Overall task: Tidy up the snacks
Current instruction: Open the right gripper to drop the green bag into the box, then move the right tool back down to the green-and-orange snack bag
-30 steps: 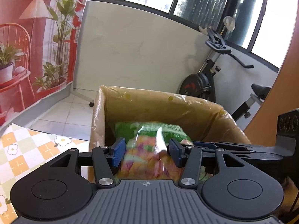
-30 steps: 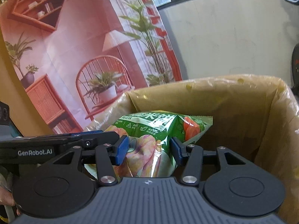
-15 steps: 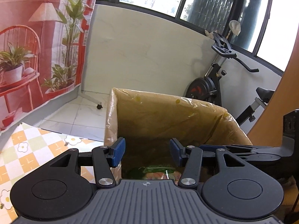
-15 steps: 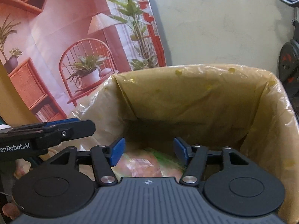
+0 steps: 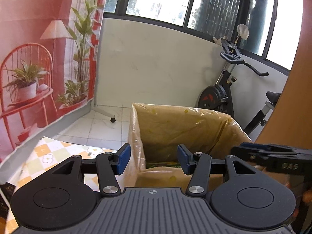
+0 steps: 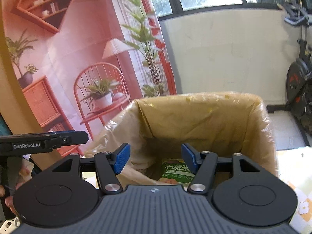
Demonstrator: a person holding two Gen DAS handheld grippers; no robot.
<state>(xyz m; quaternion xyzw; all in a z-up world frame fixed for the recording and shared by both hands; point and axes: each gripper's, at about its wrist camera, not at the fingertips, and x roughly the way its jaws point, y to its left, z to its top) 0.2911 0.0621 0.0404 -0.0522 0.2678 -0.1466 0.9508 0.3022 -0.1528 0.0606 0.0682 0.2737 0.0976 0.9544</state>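
Note:
A cardboard box (image 5: 185,112) lined with a clear plastic bag stands straight ahead of both grippers. Deep inside it lies a green snack bag (image 6: 175,172); the left wrist view shows only a sliver of this snack bag (image 5: 163,163). My left gripper (image 5: 153,159) hovers open above the box's near left corner, with nothing between its blue pads. My right gripper (image 6: 155,159) is open too, above the near rim of the box (image 6: 204,99), and holds nothing. Each gripper shows at the edge of the other's view.
The box sits on a table with a checked floral cloth (image 5: 48,156). A red printed backdrop (image 5: 29,58) hangs at the left. An exercise bike (image 5: 220,95) stands behind the box on the tiled floor. A hand (image 6: 7,195) holds the left gripper's handle.
Both grippers held the snack bag over the box a second ago. They let it go and it dropped to the bottom. Both have since pulled back and risen.

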